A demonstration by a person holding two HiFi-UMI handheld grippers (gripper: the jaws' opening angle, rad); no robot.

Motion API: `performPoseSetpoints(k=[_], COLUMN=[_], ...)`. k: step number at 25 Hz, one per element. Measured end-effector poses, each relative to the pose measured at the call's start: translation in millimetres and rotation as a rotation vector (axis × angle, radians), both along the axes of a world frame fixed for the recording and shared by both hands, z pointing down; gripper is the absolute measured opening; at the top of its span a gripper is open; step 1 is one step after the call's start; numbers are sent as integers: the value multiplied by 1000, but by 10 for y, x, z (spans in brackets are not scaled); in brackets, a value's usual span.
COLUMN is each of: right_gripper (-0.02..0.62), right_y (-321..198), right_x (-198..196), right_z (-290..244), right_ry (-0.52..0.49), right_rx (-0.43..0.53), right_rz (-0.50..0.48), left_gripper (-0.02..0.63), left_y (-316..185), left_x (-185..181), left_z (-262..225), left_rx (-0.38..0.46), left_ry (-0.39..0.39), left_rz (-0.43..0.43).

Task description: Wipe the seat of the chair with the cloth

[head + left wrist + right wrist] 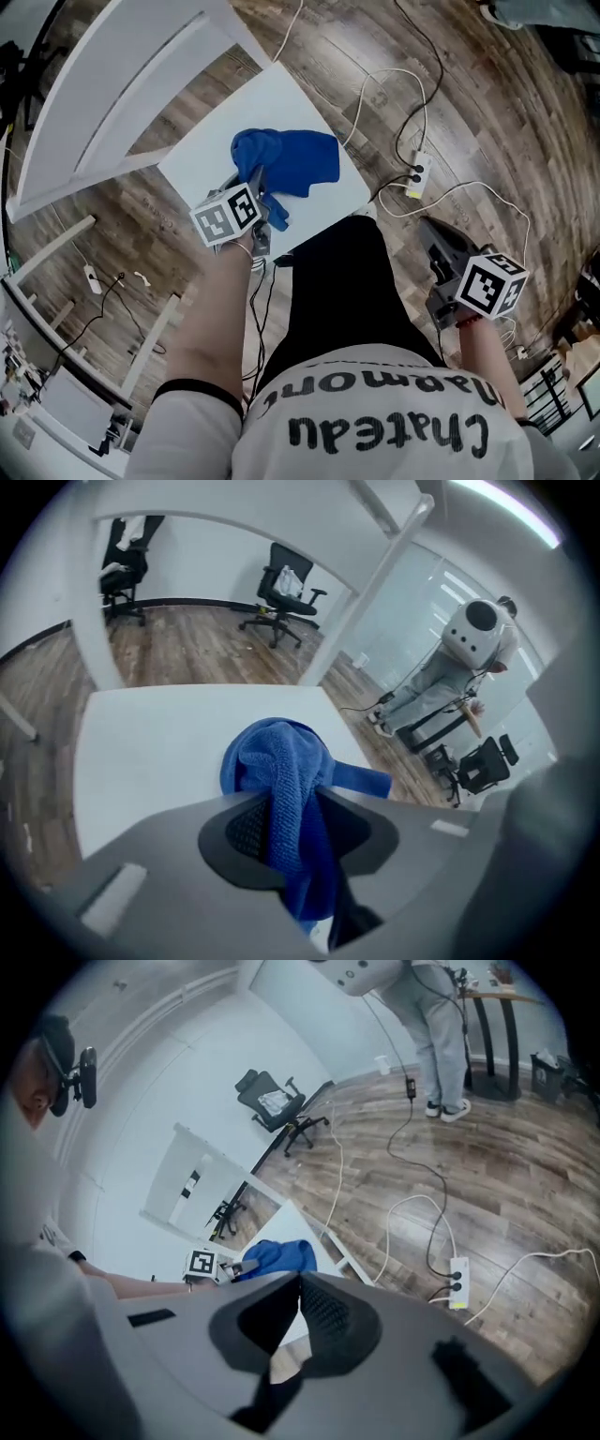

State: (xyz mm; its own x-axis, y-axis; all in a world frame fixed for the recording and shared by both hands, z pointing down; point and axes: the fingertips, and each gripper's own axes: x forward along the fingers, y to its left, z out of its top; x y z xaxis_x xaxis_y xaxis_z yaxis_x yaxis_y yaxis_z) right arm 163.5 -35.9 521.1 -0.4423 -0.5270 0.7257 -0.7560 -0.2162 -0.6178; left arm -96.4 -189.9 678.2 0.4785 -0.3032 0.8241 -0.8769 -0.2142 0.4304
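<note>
Pinching the crumpled blue terry cloth (295,161) on the flat white chair seat (208,161), upper centre.
Wiping seems in hand: the left gripper (292,829) clamps it, while the right gripper (298,1296), lower right, is pressed together, empty. The next move calls for flat sweeping strokes.

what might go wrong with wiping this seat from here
The cloth is bunched in the left gripper, so strokes may cover only a narrow strip of the seat and miss its corners. The right gripper hangs shut and empty off to the side, so nothing steadies the seat. Cables and a power strip lie on the floor beside it: a trip hazard.
</note>
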Motion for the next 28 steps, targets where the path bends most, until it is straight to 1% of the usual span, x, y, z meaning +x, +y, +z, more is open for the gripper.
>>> performPoseSetpoints(k=[3, 5, 6, 8, 11, 13, 17, 19, 21, 23, 26, 28], right_gripper=[15, 14, 14, 14, 14, 14, 14, 14, 14, 14, 14, 15], right_y=[-244, -341, -378, -447, -556, -586, -584, -570, -563, -552, -457, -359], right_x=[-251, -387, -444, -546, -703, -801, -827, -746, -655, -553, -363, -203], right_z=[-31, -27, -20, 7, 73, 90, 116, 169, 214, 233, 240, 248], right_ry=[-14, -16, -17, -21, -29, -35, -39, -36, -38, -44, -47, -42], right_rx=[16, 12, 8, 0, -3, -4, -15, -24, -29, -27, -25, -28], right_rz=[-116, -180, -205, -248, -307, -336, -358, -339, -308, -278, -227, -184], left_gripper=[107, 109, 109, 109, 110, 109, 107, 107, 107, 107, 109, 109], left_y=[294, 491, 570, 676, 703, 710, 711, 672, 615, 546, 415, 331], left_x=[-762, -1183, -1346, -1556, -1672, -1655, -1494, -1377, -1209, -972, -556, -303], left_z=[123, 182, 196, 211, 259, 293, 314, 315, 318, 319, 317, 322], left_rx=[-59, -98, -114, -126, -118, -114, -101, -97, -94, -89, -66, -48], left_ry=[-145, -215, -228, -219, -176, -173, -263, -282, -267, -233, -163, -113], left_rz=[-85, -145, -188, -273, -371, -392, -332, -328, -320, -298, -265, -259])
